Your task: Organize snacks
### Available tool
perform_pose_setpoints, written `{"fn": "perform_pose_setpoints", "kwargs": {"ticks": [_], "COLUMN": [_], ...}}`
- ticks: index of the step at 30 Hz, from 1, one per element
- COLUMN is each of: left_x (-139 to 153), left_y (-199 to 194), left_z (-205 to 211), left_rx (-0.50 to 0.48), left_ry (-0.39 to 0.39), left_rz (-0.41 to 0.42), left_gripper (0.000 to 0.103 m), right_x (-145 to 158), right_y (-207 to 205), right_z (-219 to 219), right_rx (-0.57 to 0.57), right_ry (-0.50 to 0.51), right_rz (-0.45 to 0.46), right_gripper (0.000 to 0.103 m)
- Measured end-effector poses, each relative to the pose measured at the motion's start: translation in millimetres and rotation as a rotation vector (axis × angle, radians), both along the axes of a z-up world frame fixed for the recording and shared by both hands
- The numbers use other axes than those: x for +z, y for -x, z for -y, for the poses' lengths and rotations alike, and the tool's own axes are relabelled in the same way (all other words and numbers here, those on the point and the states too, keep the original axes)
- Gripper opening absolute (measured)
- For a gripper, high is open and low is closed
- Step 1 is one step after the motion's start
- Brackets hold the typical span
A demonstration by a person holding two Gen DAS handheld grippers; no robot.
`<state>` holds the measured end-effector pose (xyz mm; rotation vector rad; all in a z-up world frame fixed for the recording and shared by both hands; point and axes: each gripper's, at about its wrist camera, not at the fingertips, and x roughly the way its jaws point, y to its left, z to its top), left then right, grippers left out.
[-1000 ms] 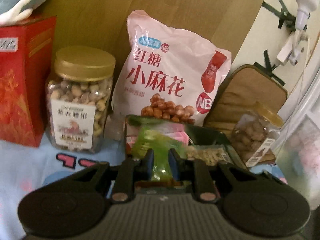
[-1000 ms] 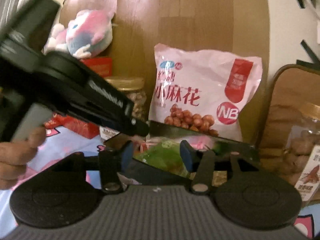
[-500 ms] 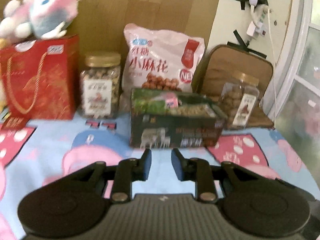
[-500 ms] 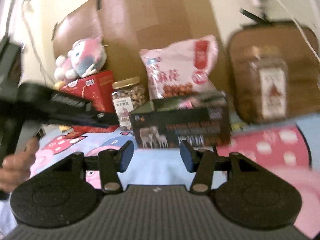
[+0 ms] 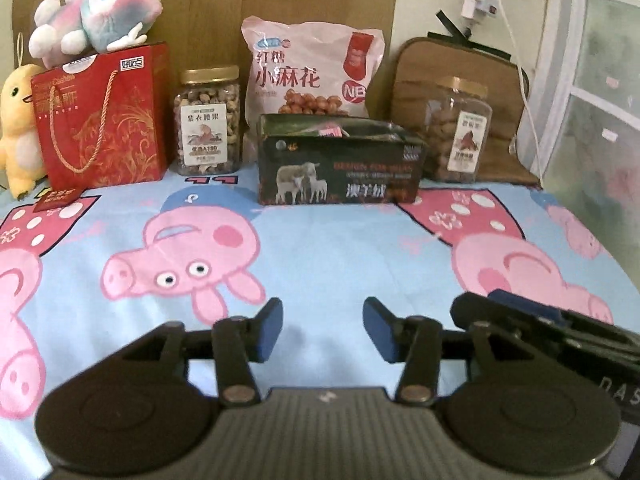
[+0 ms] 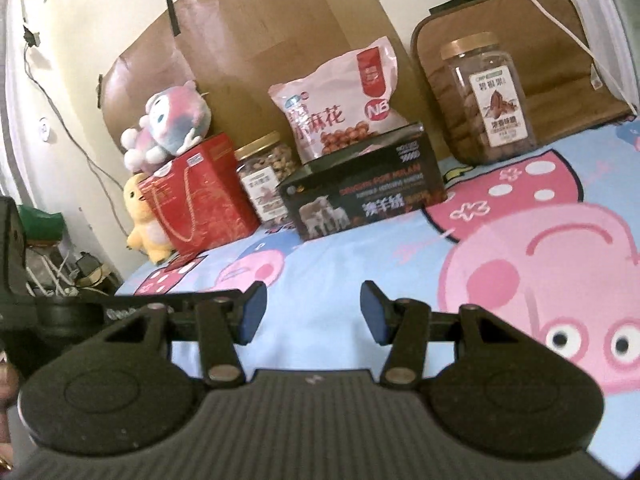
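A dark open box with a sheep picture stands at the back of the bed, small snack packets showing inside it. Behind it leans a pink snack bag. A gold-lidded nut jar stands to its left, a second jar to its right. My left gripper hovers over the sheet well short of the box, its jaws opening with nothing between them. My right gripper is open and empty too; in the left wrist view it shows at the lower right.
A red gift bag with a plush toy on top stands at the back left, a yellow duck plush beside it. A brown cushion leans behind the right jar. A cartoon-pig sheet covers the bed.
Both grippers have pulled back from the box toward the near side of the bed. The left gripper let go of a green packet into the box and opened its jaws.
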<state>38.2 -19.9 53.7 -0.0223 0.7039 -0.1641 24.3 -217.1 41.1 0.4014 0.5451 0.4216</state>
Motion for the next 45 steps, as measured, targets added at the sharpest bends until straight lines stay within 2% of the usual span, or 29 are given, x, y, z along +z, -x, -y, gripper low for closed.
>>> {"fn": "perform_pose_setpoints", "kwargs": {"ticks": [19, 25, 28, 32, 36, 45], "left_x": [-12, -11, -10, -7, -4, -1], "left_y": [56, 79, 88, 102, 114, 138], "left_z": [12, 19, 23, 25, 30, 36], "left_rx": [0.052, 0.056, 0.062, 0.090, 0.106, 0.106], "left_ry": [-0.054, -0.075, -0.088, -0.092, -0.114, -0.102], "left_rz": [0.014, 0.044, 0.060, 0.087, 0.122, 0.142], "left_gripper": [0.054, 0.057, 0.061, 0.082, 0.083, 0.087], "right_x": [3, 5, 9, 12, 13, 19], "right_y": [45, 60, 70, 80, 89, 109], "right_z": [-1, 1, 1, 4, 5, 6], "right_rx": [-0.029, -0.027, -0.030, -0.039, -0.048, -0.054], "right_ry": [-0.003, -0.009, 0.006, 0.010, 0.017, 0.030], "right_rz": [0.004, 0.015, 0.040, 0.056, 0.068, 0.098], "right_gripper": [0.059, 0.062, 0.064, 0.065, 0.069, 0.075]}}
